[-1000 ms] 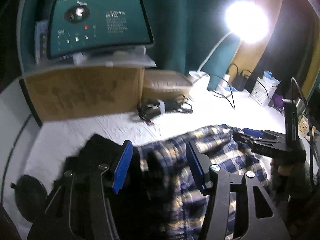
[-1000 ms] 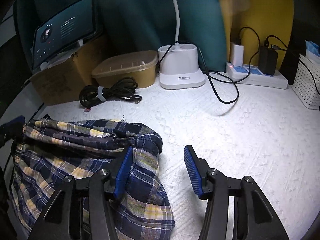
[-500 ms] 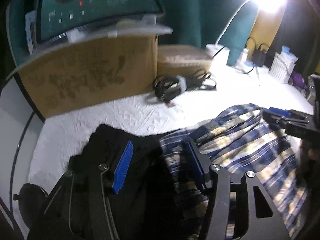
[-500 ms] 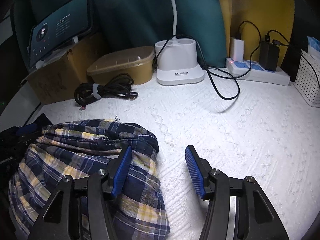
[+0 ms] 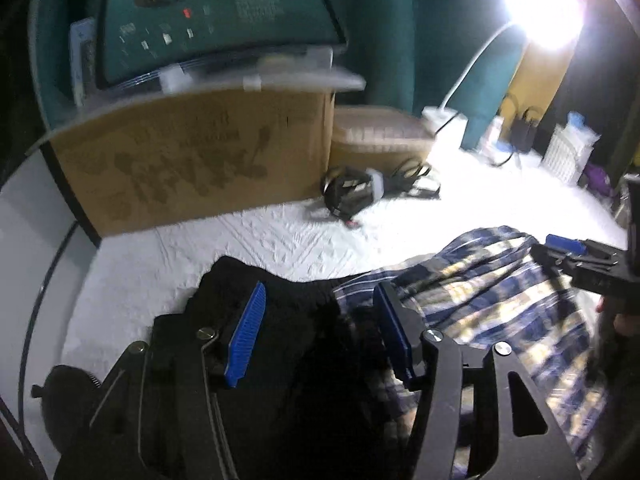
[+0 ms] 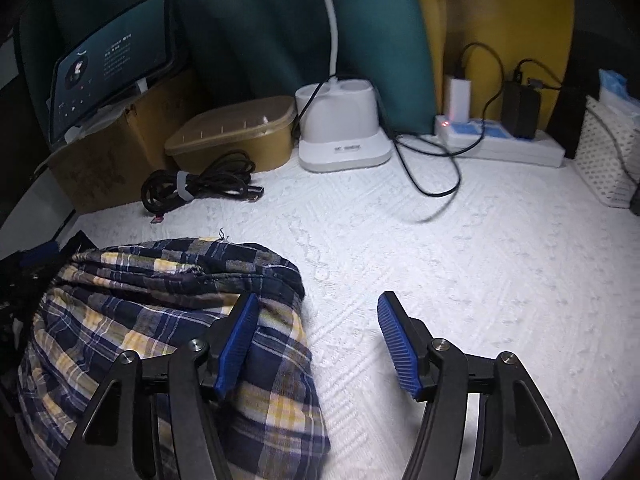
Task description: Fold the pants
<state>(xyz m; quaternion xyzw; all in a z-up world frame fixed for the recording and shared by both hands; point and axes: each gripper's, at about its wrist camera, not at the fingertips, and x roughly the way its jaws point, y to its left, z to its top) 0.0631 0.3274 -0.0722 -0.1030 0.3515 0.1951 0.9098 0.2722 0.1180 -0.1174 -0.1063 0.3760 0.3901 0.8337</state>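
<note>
Plaid pants point(image 6: 168, 320) bunched on white cover point(image 6: 460, 280), black garment point(image 5: 280, 320) beside, coiled cable point(image 6: 200, 188) and cardboard box point(image 5: 200, 164) behind, left gripper point(image 5: 320, 336) fingers apart over dark cloth, right gripper point(image 6: 316, 344) jaws just widening, nothing pinched.

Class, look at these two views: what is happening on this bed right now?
A person is folding clothes with a handheld gripper in each hand. The plaid pants lie bunched on the white bedspread, beside a black garment. The right gripper has just been opening; only bedspread shows between its fingers, the plaid cloth lying under and beside one finger. The left gripper hangs open over the seam where black garment and plaid pants meet, gripping neither.
</note>
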